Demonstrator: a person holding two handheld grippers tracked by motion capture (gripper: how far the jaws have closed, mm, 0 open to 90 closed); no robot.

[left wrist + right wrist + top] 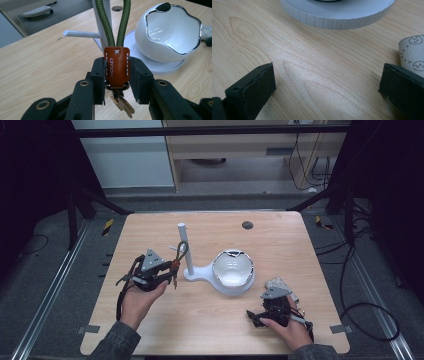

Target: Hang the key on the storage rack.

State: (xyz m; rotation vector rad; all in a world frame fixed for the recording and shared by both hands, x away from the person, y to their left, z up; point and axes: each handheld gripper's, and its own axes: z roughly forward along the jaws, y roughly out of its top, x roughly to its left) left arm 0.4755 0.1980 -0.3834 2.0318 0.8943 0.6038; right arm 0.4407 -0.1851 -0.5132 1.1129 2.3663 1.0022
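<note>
Light wooden tabletop (210, 320) seen from above, a person's forearms entering from the bottom edge.

At the left, left hand (142, 300) wrapped around the left gripper (172, 269), raised a little above the wood and aimed toward the middle of the tabletop. Jaws clenched on a key fob: brown leather tag (116, 67) with white stitching pinched flat between the two black pads. Green braided cord loop (116, 23) rising upward out of the tag's top. Small metal keys (122, 105) dangling beneath the tag, below the jaws.

Just beyond the fob, white key stand (186, 252): upright round post with a short horizontal peg (81, 34) sticking out to the side. Cord loop close in front of the post, near the peg but not hooked on it; touching or not, cannot tell.

Right of the post, on the same white base, white glossy bowl (233, 269) with a wavy chrome rim, opening tilted upward.

Farther right, near the front edge, right hand (287, 330) holding the right gripper (252, 316) low over the tabletop. Jaws spread wide apart, bare wood between them, nothing grasped. Ribbed rim of the white base (337, 17) ahead of those jaws. Pale patterned fabric pouch (278, 284) lying just beside the right gripper, between it and the bowl's base.

Small dark round grommet (247, 225) at the far edge of the tabletop.
</note>
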